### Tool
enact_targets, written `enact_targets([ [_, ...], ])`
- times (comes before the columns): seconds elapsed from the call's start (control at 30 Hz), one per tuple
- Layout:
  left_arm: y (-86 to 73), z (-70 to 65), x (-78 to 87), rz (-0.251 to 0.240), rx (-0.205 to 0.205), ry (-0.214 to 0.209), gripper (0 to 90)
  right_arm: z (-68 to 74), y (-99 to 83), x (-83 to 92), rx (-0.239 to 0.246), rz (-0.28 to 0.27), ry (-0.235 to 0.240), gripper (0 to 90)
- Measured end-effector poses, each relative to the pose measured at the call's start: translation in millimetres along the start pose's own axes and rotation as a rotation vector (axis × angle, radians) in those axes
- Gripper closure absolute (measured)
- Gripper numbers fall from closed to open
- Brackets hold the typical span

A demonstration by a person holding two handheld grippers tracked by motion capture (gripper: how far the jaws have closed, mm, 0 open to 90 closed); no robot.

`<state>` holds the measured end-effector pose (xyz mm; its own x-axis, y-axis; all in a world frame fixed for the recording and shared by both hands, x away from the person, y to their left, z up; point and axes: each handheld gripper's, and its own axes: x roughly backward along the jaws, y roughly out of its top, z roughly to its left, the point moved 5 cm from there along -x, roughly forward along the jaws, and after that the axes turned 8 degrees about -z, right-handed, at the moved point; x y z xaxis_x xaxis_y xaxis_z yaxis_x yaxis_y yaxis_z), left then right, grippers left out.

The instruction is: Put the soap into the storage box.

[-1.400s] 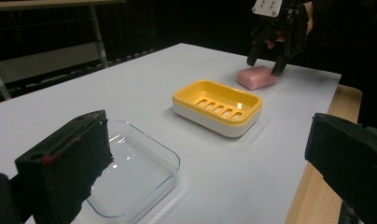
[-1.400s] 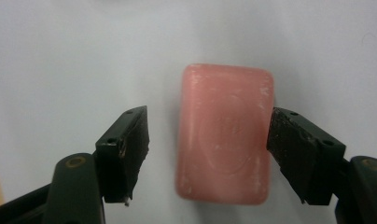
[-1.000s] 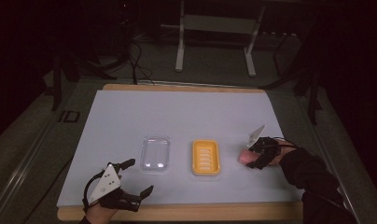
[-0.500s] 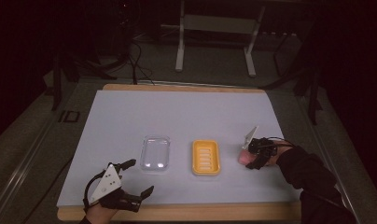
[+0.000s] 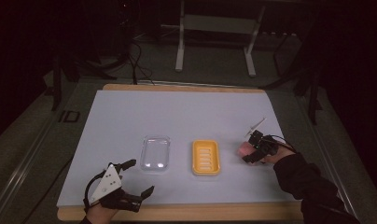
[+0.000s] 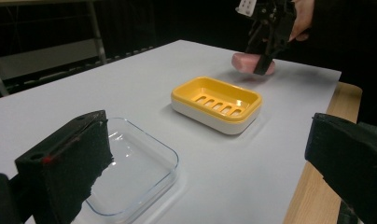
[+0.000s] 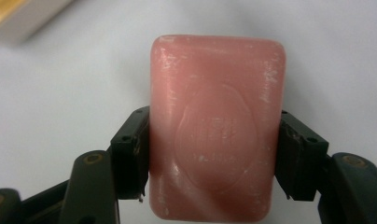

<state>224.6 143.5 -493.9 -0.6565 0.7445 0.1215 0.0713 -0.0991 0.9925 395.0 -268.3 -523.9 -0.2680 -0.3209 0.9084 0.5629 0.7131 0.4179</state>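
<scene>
While left claw [image 5: 133, 179] stays wide, right claw [image 5: 248, 150] has clamped pink soap [image 7: 215, 126].

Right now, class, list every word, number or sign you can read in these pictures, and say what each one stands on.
"ID": white letters on the dark floor strip left of the table, in the high view.
Embossed oval stamp on the pink soap bar, held in the right claw: lettering too worn to read.
Yellow soap dish, clear lid, left claw: no text.
</scene>
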Motion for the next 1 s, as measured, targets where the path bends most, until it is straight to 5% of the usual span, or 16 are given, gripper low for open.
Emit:
enact_targets([
  [0.17,-0.5,-0.9,-0.1,0.003,-0.001,-0.001,0.6,3.7,-0.3,5.7,-0.131,-0.02,-0.053,37.3],
  [0.5,-0.3,-1.9,0.3,0.0,-0.004,0.004,0.6,8.9,-1.3,12.1,-0.23,-0.026,-0.083,37.3],
  [0.53,0.0,-2.5,-0.4,0.001,-0.006,0.007,0.6,11.5,-1.1,13.9,-0.281,-0.039,-0.077,37.2],
  [0.63,0.0,-3.6,-1.3,0.008,-0.009,0.005,0.6,14.8,-0.5,15.1,-0.331,-0.055,-0.066,37.2],
  [1.0,3.1,-8.8,-9.2,0.013,-0.002,-0.027,0.6,35.4,3.4,16.5,-0.406,-0.013,-0.057,37.2],
])
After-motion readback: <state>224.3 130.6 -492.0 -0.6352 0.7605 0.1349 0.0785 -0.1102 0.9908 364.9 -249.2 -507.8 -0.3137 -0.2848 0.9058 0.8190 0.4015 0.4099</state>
